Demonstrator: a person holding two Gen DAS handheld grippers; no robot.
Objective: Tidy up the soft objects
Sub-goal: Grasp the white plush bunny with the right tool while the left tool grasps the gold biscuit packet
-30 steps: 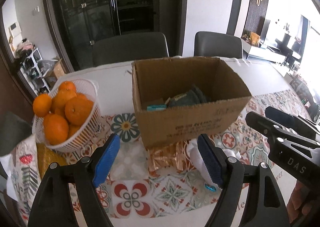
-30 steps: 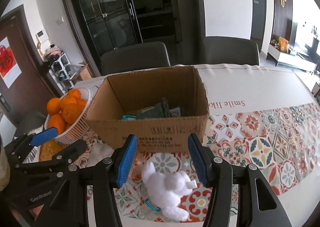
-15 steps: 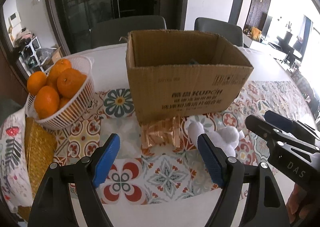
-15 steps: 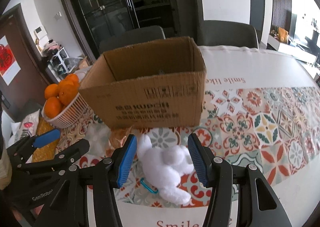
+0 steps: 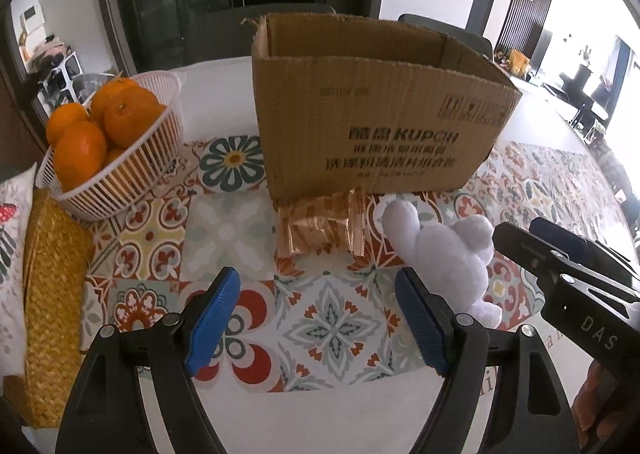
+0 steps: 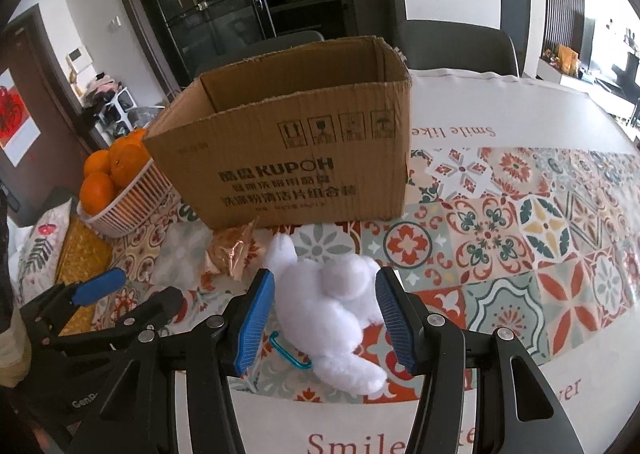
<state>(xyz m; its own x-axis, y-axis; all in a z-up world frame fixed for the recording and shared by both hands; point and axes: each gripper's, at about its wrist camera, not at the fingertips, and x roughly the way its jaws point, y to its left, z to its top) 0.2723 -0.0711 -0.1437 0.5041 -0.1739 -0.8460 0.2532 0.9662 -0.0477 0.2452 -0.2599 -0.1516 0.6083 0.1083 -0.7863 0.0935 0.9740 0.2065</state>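
A white plush toy (image 6: 336,306) with a blue clip lies on the patterned tablecloth in front of the open cardboard box (image 6: 296,158). My right gripper (image 6: 325,320) is open, low over the table, with the plush between its blue pads, apart from them. The plush also shows in the left wrist view (image 5: 444,250), right of my left gripper (image 5: 318,318), which is open and empty. A crumpled copper-gold soft item (image 5: 320,226) lies against the box's (image 5: 372,114) front, ahead of the left gripper. The box's inside is hidden.
A white basket of oranges (image 5: 116,150) stands left of the box. A woven yellow mat (image 5: 48,286) and a printed cushion (image 5: 12,238) lie at the table's left edge. Dark chairs stand behind the table.
Both grippers have come down and closer to the table. The right gripper's pads now flank the plush. The box's inside has dropped out of sight.
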